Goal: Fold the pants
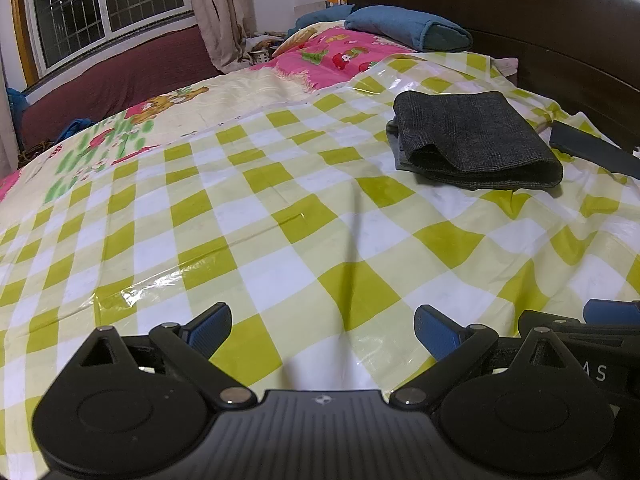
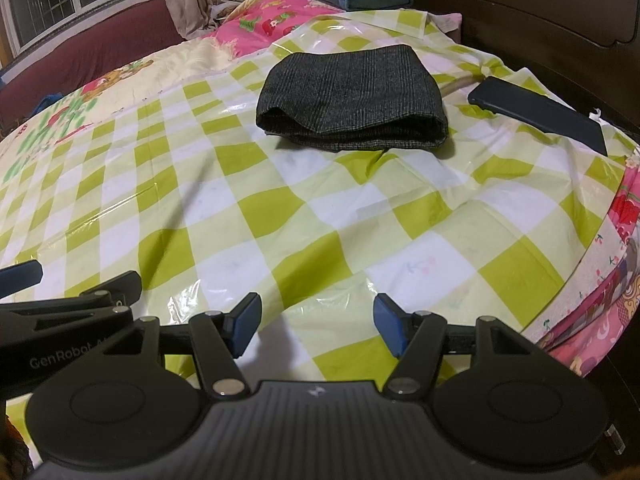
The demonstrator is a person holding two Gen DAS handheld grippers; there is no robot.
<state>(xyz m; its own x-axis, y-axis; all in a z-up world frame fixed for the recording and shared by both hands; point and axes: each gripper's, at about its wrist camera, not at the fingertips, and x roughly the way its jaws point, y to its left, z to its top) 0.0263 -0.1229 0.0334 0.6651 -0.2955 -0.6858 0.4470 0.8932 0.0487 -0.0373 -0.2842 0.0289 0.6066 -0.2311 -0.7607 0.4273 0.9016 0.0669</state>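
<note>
Bed with checked plastic sheet [image 2: 360, 208] spread over it. Pants [image 2: 352, 96], dark grey, lie folded into a compact stack near the sheet's far edge, toward the headboard; a dark phone [image 2: 536, 112] sits by the far right corner. Left gripper [image 1: 322, 330] and right gripper [image 2: 316, 326] both wide, empty, well short of the pants. Risk: slick sheet sliding if the stack gets nudged, undoing the fold.

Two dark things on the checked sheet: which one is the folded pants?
The grey folded pants, soft and layered, mid-sheet. The other is a flat, rigid dark slab at the sheet's edge by the headboard.
</note>
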